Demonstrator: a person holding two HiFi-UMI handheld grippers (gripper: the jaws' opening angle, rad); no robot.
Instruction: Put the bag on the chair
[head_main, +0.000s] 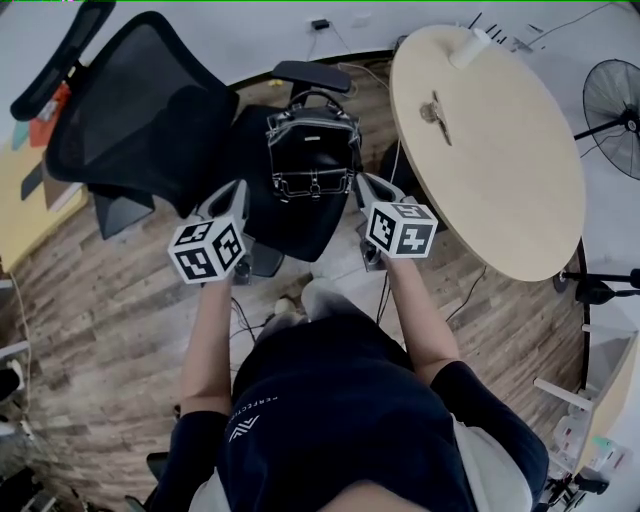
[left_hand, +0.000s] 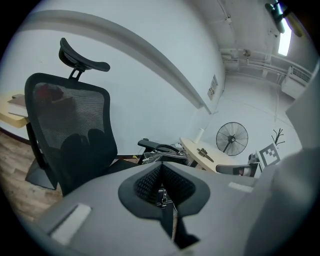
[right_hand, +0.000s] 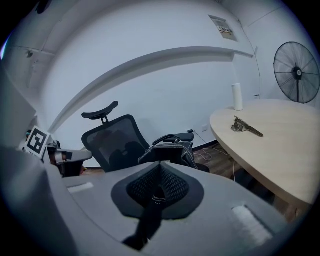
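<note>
A black bag with metal trim sits upright over the seat of a black mesh office chair; I cannot tell whether it rests on the seat or hangs just above it. My left gripper is at the bag's left side and my right gripper at its right side. In the left gripper view the left gripper is shut on a dark bag strap with a metal ring. In the right gripper view the right gripper is shut on a strap in the same way, with the bag just beyond.
A round wooden table stands close on the right, with a white roll and a small metal object on it. A floor fan is beyond it. The chair's armrest lies behind the bag. Cables trail on the wood floor.
</note>
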